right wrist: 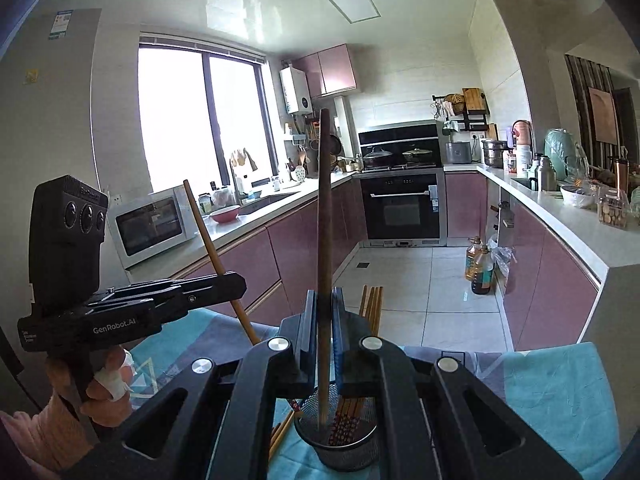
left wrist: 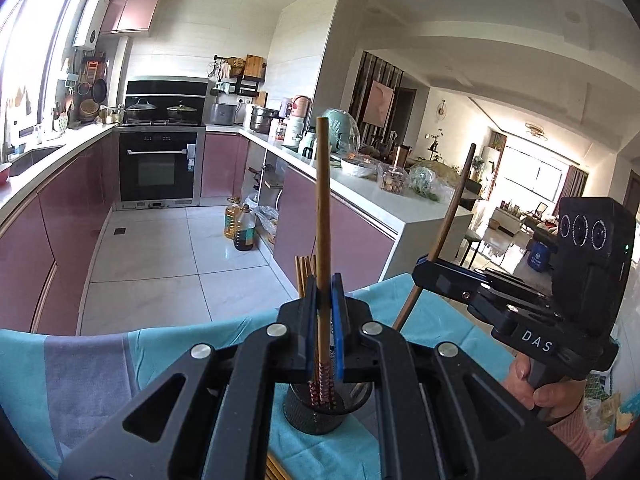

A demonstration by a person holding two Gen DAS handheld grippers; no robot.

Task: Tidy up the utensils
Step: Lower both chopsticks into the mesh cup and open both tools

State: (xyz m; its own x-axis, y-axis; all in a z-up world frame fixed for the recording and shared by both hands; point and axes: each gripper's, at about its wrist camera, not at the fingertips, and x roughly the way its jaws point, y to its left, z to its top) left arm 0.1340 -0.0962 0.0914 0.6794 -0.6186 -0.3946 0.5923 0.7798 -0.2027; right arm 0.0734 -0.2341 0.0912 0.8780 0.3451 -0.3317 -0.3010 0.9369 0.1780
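The left gripper [left wrist: 325, 320] is pinched tight on a slim, round, light-brown wooden chopstick [left wrist: 322, 216], held upright; the right gripper [right wrist: 325, 332] is likewise clamped on a darker brown wooden chopstick [right wrist: 323, 216], also upright; just beneath both sits a black, round wire-mesh holder [right wrist: 340, 446] with patterned-end chopsticks [right wrist: 348, 420] standing inside; it rests on a soft teal cloth [right wrist: 560, 392], with more bare wooden chopsticks [right wrist: 372, 308] at the far side.

Chopsticks above the holder

Each tongs pair carries one upright chopstick: left tongs [left wrist: 325, 312] beside right tongs [right wrist: 325, 320], both over the mesh holder [right wrist: 344, 446], which stands on the cloth [right wrist: 560, 392] with more chopsticks [right wrist: 348, 420] inside.
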